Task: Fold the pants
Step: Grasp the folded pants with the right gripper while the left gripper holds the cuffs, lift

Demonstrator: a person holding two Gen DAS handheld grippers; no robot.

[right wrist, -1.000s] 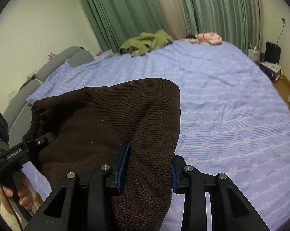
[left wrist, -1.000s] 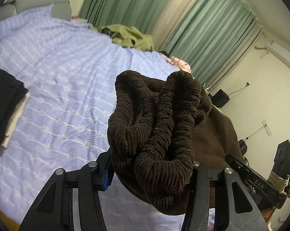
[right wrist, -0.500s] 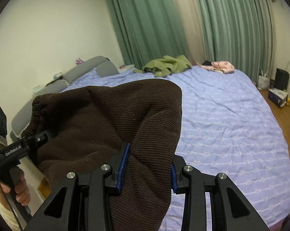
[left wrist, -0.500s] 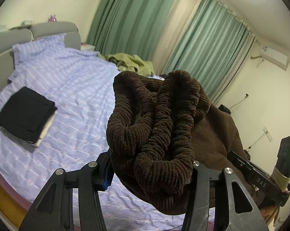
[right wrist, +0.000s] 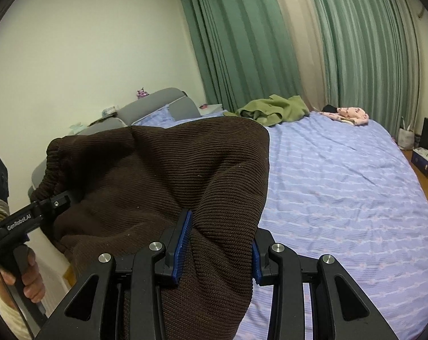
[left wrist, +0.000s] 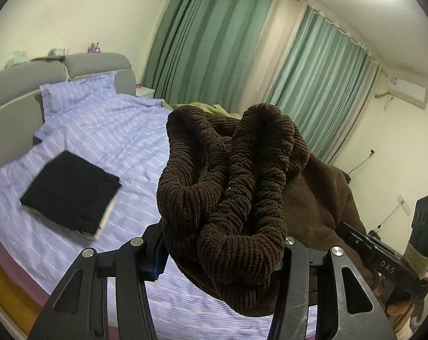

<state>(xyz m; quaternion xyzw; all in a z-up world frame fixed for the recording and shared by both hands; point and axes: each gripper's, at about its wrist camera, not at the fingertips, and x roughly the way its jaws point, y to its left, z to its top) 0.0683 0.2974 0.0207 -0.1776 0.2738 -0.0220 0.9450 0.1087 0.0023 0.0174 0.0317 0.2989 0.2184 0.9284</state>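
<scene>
**Brown pants held aloft between two grippers**

The left gripper (left wrist: 222,257) is clamped on the bunched elastic waistband of the brown corduroy pants (left wrist: 231,181); the right gripper (right wrist: 219,243) pinches a fold of the same cloth (right wrist: 162,175). The pants hang between them, raised above the bed (right wrist: 341,192). A folded black garment (left wrist: 72,192) lies on the lilac sheet at nine o'clock in the left view. At twelve o'clock in the right view sit a green garment (right wrist: 273,110) and a pink cloth (right wrist: 350,114), before green curtains (right wrist: 364,42).
</scene>
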